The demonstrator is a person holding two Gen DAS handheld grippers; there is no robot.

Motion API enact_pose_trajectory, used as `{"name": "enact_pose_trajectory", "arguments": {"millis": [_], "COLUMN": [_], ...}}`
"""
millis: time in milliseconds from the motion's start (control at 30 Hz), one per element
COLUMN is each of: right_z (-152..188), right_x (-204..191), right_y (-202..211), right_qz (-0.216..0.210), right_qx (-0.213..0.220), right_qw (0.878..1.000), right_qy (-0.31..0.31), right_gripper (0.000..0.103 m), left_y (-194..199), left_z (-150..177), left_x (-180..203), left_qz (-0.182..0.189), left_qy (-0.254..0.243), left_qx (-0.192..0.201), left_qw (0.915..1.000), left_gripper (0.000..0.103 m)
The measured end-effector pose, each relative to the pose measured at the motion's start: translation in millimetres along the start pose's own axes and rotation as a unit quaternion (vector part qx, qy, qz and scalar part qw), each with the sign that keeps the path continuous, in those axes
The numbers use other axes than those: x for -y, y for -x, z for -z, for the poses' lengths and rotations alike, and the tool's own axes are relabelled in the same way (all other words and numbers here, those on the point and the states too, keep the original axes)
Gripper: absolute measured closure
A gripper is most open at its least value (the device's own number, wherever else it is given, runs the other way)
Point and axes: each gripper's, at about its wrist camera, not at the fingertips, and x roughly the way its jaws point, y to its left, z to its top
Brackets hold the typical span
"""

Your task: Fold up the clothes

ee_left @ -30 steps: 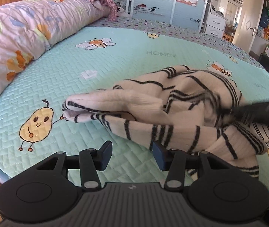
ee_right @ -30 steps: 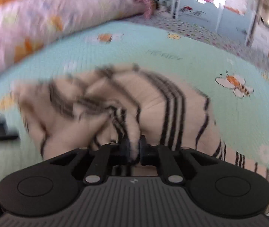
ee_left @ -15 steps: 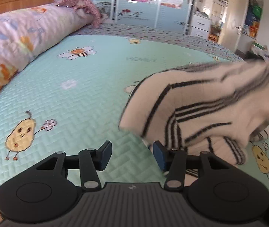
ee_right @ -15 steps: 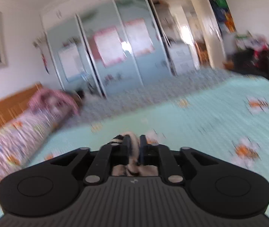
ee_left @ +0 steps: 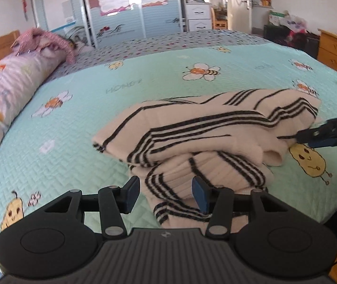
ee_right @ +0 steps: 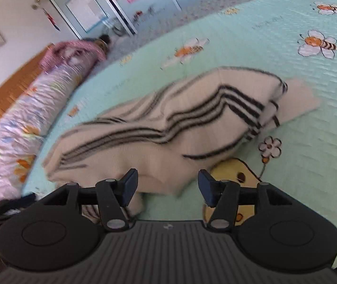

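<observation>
Released since half a second ago, the striped sweater [ee_left: 206,137] now lies folded in a stack on the mint quilted bedspread [ee_left: 126,87], no longer lifted in the air. Right gripper [ee_right: 167,184]: fingers apart, where earlier they were pinched on the fabric; the near edge of the sweater [ee_right: 159,127] sits just ahead of and between them, and contact cannot be told. Left gripper [ee_left: 166,193]: fingers apart as before, with a striped lower layer of the garment lying between its blue pads [ee_left: 131,194]. In the left wrist view the right gripper's fingers [ee_left: 320,135] appear at the right edge, just beside the sweater's folded end. Rolled floral duvet [ee_left: 5,94]: along the left of the bed, well apart from the sweater.
</observation>
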Motion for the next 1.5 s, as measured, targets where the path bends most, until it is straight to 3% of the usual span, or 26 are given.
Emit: {"name": "enact_pose_trajectory", "arguments": {"millis": [67,233,400,533,600,700,867,1033,1133,1300,1500], "right_z": [5.2,25.9,22.7,11.4,4.4,-6.4,-31.3,-47.9,-39.5,-9.6,-3.6], "right_x": [-0.3,31.5,56.8,61.1,57.0,46.1,30.8,39.3,53.1,65.3,57.5], "right_y": [-6.0,-22.4,-38.3,-61.0,-71.5,-70.5,-6.8,69.0,87.7,71.2,77.1], "right_qz": [-0.005,-0.047,-0.075,-0.075,-0.077,-0.107,-0.15,-0.156,-0.141,-0.13,-0.164], "right_qx": [-0.016,-0.059,-0.033,-0.011,-0.012,-0.016,0.062,0.128,0.124,0.087,0.084], "right_qw": [1.0,0.984,0.958,0.947,0.946,0.951,0.963,0.966,0.97,0.968,0.961], "right_qy": [-0.011,-0.16,-0.275,-0.313,-0.315,-0.288,-0.217,-0.16,-0.156,-0.195,-0.204], "right_gripper": [0.045,0.044,0.044,0.044,0.049,0.094,0.096,0.096,0.096,0.096,0.096], "left_y": [-0.7,-4.5,-6.7,-5.6,-5.4,-4.7,-1.2,12.9,21.6,35.1,44.8], "left_z": [-1.6,-5.1,-7.9,-7.9,-8.5,-9.7,-13.5,-27.1,-33.8,-45.1,-47.7], "left_x": [6.0,19.4,28.1,32.6,36.1,38.5,41.0,45.8,53.4,79.6,124.6], "left_qz": [0.001,0.01,0.018,0.019,0.021,0.021,0.021,0.034,0.051,0.091,0.146], "left_qy": [-0.011,-0.026,-0.039,-0.042,-0.048,-0.053,-0.055,-0.063,-0.074,-0.135,-0.196], "left_qx": [-0.001,-0.005,-0.006,-0.008,-0.009,-0.01,-0.003,0.028,0.048,0.075,0.085], "left_qw": [0.9999,0.9996,0.9991,0.9989,0.9986,0.9983,0.9983,0.997,0.9948,0.9837,0.9659], "left_gripper": [0.049,0.048,0.048,0.047,0.047,0.047,0.047,0.047,0.047,0.046,0.044]}}
